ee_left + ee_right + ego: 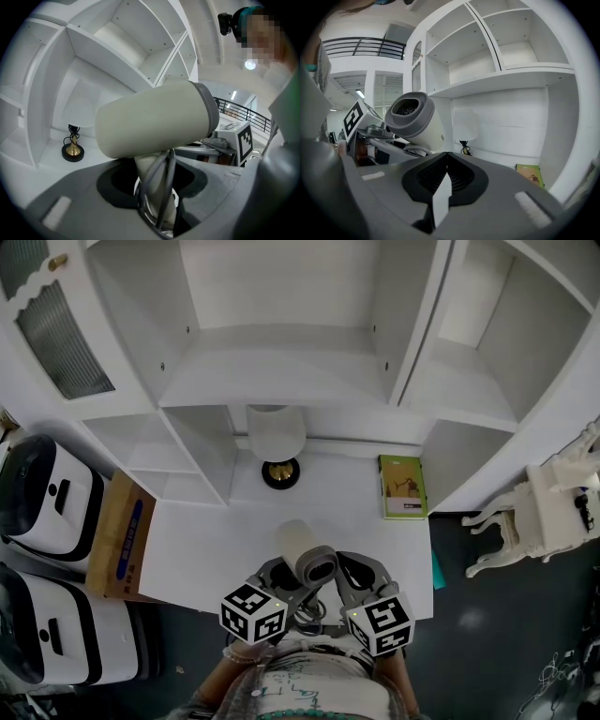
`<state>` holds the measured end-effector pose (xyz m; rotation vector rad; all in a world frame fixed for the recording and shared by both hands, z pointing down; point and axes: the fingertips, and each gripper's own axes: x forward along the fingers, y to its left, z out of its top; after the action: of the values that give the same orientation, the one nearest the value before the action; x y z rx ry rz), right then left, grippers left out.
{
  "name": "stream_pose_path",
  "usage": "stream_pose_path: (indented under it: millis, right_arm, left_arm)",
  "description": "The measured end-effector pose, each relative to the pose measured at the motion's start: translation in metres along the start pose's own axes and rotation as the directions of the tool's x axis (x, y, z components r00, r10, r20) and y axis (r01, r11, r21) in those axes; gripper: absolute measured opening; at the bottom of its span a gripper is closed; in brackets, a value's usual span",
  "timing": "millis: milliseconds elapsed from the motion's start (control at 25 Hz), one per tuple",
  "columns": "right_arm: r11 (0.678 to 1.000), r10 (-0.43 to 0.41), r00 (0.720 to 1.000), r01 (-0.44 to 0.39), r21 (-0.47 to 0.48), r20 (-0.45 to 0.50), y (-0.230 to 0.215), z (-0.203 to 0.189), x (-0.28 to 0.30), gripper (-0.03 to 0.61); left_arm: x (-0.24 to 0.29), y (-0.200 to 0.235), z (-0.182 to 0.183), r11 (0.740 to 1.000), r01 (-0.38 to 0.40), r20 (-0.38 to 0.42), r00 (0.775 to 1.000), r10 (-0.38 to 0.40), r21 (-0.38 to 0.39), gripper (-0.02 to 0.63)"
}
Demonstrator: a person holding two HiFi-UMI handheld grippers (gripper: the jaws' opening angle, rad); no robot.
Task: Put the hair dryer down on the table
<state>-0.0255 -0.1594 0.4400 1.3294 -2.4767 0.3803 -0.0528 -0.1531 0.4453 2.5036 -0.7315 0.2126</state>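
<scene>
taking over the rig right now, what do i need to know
Left tongs: shut on the handle and looped cord of the cream hair dryer with grey rear cap, held up over the front of the white table.
Right tongs: shut, empty, beside the dryer.
Done: dryer is in hand.
Left: lower it onto bare tabletop, then open the left tongs.

White shelving [272, 381] fills the top of the head view. Under its middle shelf stands a lamp [277, 439], pale shade over a gold-and-black base. Well right of it, a green book [403, 487] lies flat. Far left, a cardboard box [119, 535] sits just beside two white-and-black units [42, 498], appliances perhaps. At right, on the dark floor [487, 634], stands a white carved chair [548, 502].
</scene>
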Motion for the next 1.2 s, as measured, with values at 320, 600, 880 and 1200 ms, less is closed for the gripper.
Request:
stream_pose_path:
  millis: [320, 600, 880, 1200]
  right_arm:
    - [1.0, -0.001, 1.0, 0.001, -0.003, -0.007, -0.001, -0.001, 0.001, 0.029]
    - [1.0, 0.0, 1.0, 0.0, -0.005, -0.01, -0.003, -0.001, 0.0, 0.028]
    - [1.0, -0.001, 1.0, 0.001, -0.006, -0.015, -0.006, -0.003, -0.001, 0.028]
    - [1.0, -0.006, 1.0, 0.006, -0.003, -0.021, -0.007, -0.006, -0.005, 0.029]
  left_arm:
    - [0.001, 0.005, -0.001, 1.0, -0.003, -0.008, 1.0, 0.003, -0.001, 0.183]
    - [0.004, 0.009, -0.003, 1.0, -0.016, -0.011, 1.0, 0.016, -0.004, 0.183]
    - [0.007, 0.011, -0.007, 1.0, -0.026, -0.017, 1.0, 0.026, -0.007, 0.183]
    - [0.012, 0.015, -0.012, 1.0, -0.028, -0.018, 0.999, 0.028, -0.013, 0.183]
